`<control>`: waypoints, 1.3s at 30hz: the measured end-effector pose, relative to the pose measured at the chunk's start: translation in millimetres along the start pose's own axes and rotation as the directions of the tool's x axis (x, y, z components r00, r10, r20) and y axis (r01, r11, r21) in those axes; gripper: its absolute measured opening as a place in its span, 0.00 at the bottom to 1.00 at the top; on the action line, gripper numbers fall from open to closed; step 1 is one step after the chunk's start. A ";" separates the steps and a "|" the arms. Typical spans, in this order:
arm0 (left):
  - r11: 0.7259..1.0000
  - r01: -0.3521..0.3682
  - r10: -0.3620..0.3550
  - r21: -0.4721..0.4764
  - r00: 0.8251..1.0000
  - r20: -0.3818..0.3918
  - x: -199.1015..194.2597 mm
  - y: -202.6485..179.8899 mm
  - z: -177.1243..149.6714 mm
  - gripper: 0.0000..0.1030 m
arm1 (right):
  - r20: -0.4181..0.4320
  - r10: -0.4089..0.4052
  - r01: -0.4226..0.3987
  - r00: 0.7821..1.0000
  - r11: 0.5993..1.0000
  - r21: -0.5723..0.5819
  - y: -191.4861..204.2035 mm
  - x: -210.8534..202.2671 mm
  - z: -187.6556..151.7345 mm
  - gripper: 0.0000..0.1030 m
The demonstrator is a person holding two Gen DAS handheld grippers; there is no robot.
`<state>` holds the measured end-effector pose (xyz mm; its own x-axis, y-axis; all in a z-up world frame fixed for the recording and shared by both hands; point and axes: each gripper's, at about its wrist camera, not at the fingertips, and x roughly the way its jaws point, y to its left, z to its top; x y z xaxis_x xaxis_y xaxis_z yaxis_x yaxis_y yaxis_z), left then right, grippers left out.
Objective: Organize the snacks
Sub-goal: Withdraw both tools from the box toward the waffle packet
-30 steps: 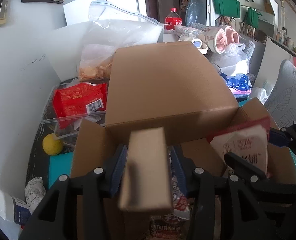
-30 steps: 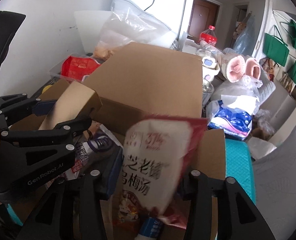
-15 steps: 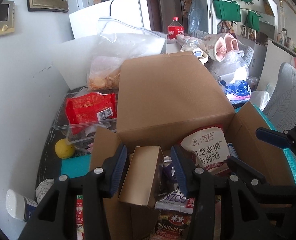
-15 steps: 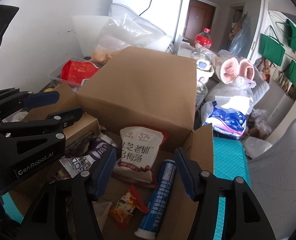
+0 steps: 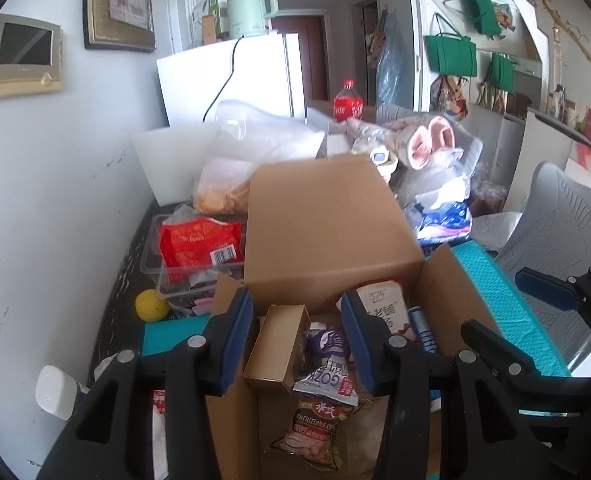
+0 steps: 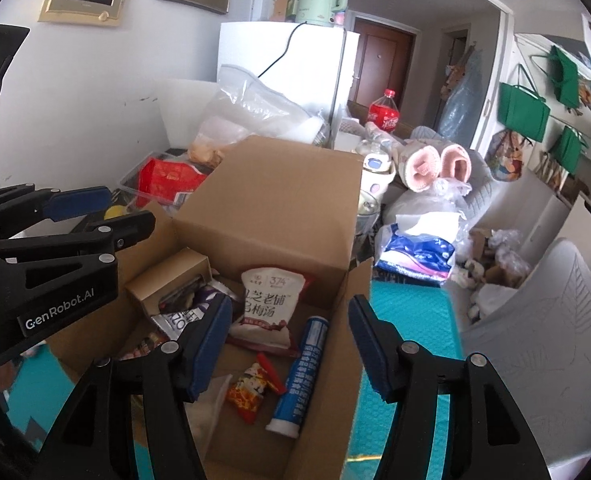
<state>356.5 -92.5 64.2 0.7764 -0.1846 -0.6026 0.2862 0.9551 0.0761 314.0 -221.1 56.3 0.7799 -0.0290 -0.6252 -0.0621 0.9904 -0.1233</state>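
Observation:
An open cardboard carton (image 6: 335, 344) holds several snacks. A small brown box (image 5: 279, 344) (image 6: 167, 280) lies at its left side, beside a purple packet (image 5: 327, 364). A white and red pouch (image 6: 269, 300) (image 5: 383, 304) leans on the carton's back wall. A blue tube (image 6: 303, 376) and a small red and yellow snack (image 6: 251, 388) lie on the bottom. My left gripper (image 5: 295, 298) (image 6: 129, 208) hovers open above the small box, apart from it. My right gripper (image 6: 291, 304) (image 5: 507, 304) hangs open above the pouch and tube, holding nothing.
A big brown cardboard panel (image 5: 323, 224) rises behind the carton. Left of it are a clear tray (image 5: 155, 264) with a red packet (image 5: 199, 244), a yellow fruit (image 5: 151, 306) and a white bottle (image 5: 55, 392). A teal mat (image 6: 407, 320) and a grey chair (image 6: 535, 340) lie right.
The left gripper let go of the small brown box and the right one of the pouch. Both now lie in the carton. Both grippers have risen and drawn back.

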 end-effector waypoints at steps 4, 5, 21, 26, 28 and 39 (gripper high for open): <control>1.000 0.013 -0.013 0.006 0.999 0.043 -29.4 -3.2 4.0 0.45 | 0.041 -0.015 0.015 0.999 1.000 -0.001 -3.3 -28.3 1.1 0.59; 1.000 0.020 -0.020 0.004 0.998 0.051 -36.1 -3.7 4.2 0.45 | 0.049 -0.019 0.019 0.999 1.000 0.001 -4.2 -34.6 1.0 0.59; 0.996 0.076 -0.079 0.042 0.994 0.079 -99.7 -29.8 -20.6 0.45 | 0.123 -0.060 0.055 0.991 0.997 0.046 -14.6 -113.7 -35.4 0.68; 0.995 0.083 -0.086 0.052 0.995 0.060 -103.1 -37.7 -40.9 0.45 | 0.096 -0.043 0.036 0.994 0.997 0.074 -17.9 -117.2 -60.5 0.69; 0.995 0.092 -0.094 0.049 0.994 0.047 -101.9 -39.5 -49.5 0.45 | 0.085 -0.046 0.039 0.995 0.995 0.087 -20.5 -119.9 -72.5 0.69; 0.976 0.208 -0.208 0.058 0.978 -0.014 -96.8 -64.8 -103.3 0.45 | 0.007 -0.068 0.066 0.998 0.987 0.149 -35.1 -124.4 -127.4 0.69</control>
<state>204.8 -112.6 35.6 0.6922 -0.3760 -0.6161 0.4737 0.8807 -0.0052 139.7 -269.5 40.3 0.7865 -0.0950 -0.6103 0.0831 0.9954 -0.0478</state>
